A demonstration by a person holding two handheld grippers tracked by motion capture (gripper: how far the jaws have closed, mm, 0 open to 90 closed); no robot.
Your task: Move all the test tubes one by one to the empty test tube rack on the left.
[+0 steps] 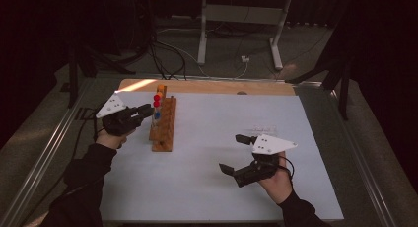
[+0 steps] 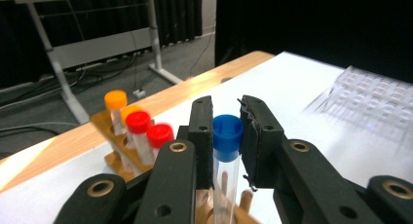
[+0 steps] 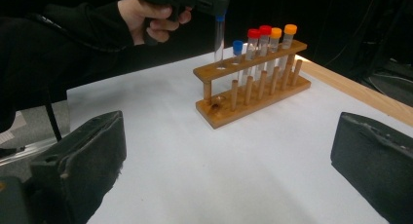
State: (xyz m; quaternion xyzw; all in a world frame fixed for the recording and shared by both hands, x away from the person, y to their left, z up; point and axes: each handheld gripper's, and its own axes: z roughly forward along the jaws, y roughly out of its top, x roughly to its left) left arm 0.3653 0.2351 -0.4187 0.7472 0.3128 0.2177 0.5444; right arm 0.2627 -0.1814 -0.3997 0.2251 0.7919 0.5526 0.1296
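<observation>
Resting on a white sheet (image 1: 207, 187) that covers the table (image 1: 212, 86), a wooden rack (image 1: 164, 126) stands at the left, its long side running from near to far. The left gripper (image 1: 147, 110) is held at the rack's left side, with its jaws pinched on a blue-capped tube (image 2: 227, 156) just under the cap. In the left gripper view the tube is seen upright between the two pads, with a little light left between the right pad and the cap. In the right gripper view the tube's lower end is seen at a hole in the rack's top bar, close to one end of the rack; whether it sits in the hole cannot be told.

Five more tubes are seen standing in the rack: a second blue-capped tube (image 3: 237, 51) next to the held one, then two red-capped tubes (image 3: 258, 39) and two orange-capped tubes (image 3: 283, 36) toward the far end.

The right gripper (image 1: 231, 153) is held low over the sheet at the near right, well apart from the rack, with its jaws spread wide and nothing between them; its pads (image 3: 80, 163) frame the rack in its own view. A clear ribbed tray (image 1: 263, 130) lies on the sheet just beyond the right gripper. A metal stand (image 1: 241, 15) is seen on the floor beyond the table.
</observation>
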